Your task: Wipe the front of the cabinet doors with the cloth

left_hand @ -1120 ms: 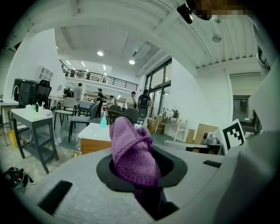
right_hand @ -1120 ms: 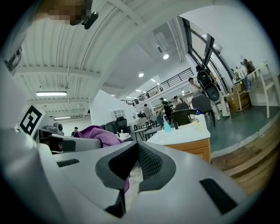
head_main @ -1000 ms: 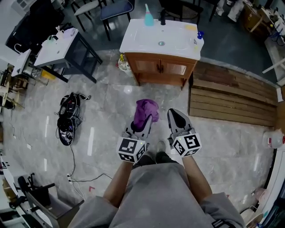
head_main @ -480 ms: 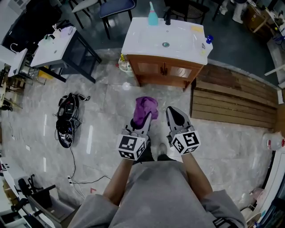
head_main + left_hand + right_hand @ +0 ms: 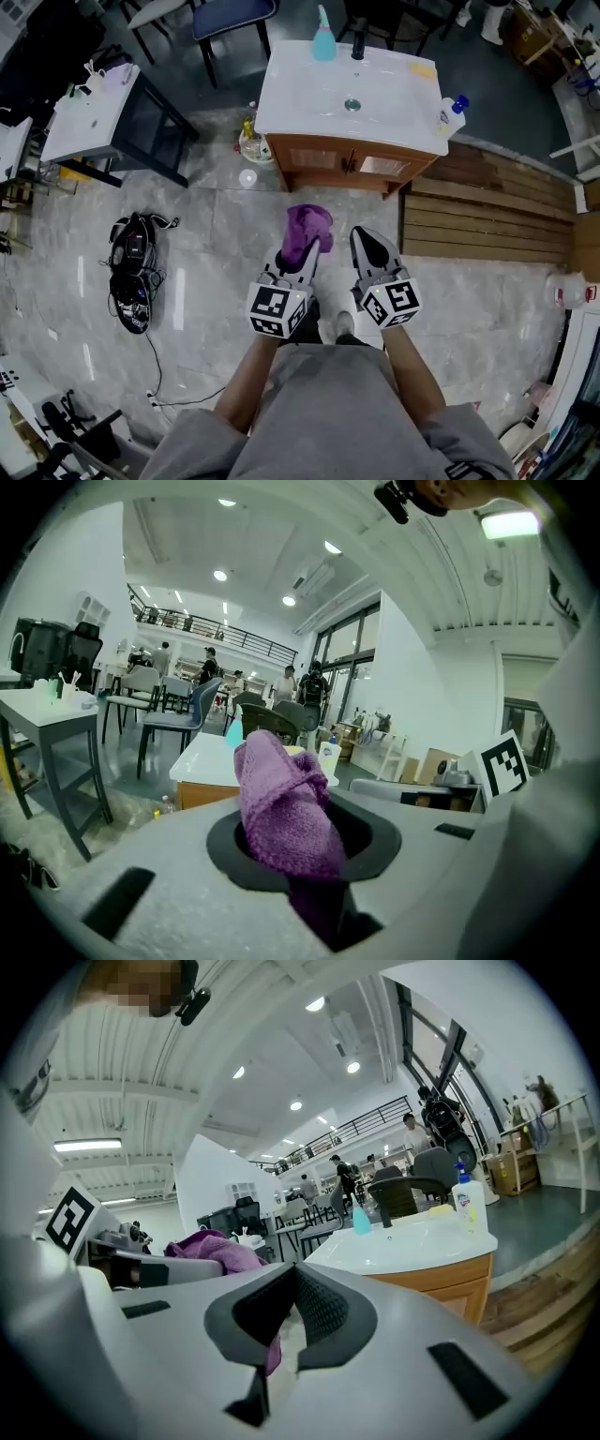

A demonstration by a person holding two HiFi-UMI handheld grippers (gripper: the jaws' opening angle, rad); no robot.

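Note:
A wooden vanity cabinet with two doors (image 5: 345, 162) stands ahead under a white sink top (image 5: 347, 94). My left gripper (image 5: 307, 251) is shut on a purple cloth (image 5: 307, 231), which bunches up above its tips; the left gripper view shows the purple cloth (image 5: 281, 808) filling the jaws. My right gripper (image 5: 368, 244) is beside it, shut with nothing between its pads (image 5: 319, 1312). Both grippers hang over the tiled floor, well short of the cabinet doors (image 5: 459, 1293).
A teal bottle (image 5: 323, 40), a faucet (image 5: 358, 44) and a white bottle (image 5: 452, 111) stand on the sink top. Wooden decking (image 5: 487, 220) lies to the right, a black-framed table (image 5: 103, 117) to the left, and black gear with cables (image 5: 129, 272) on the floor.
The cabinet has come closer and lower in the head view as I step toward it. Both grippers keep the same pose, with the cloth still held.

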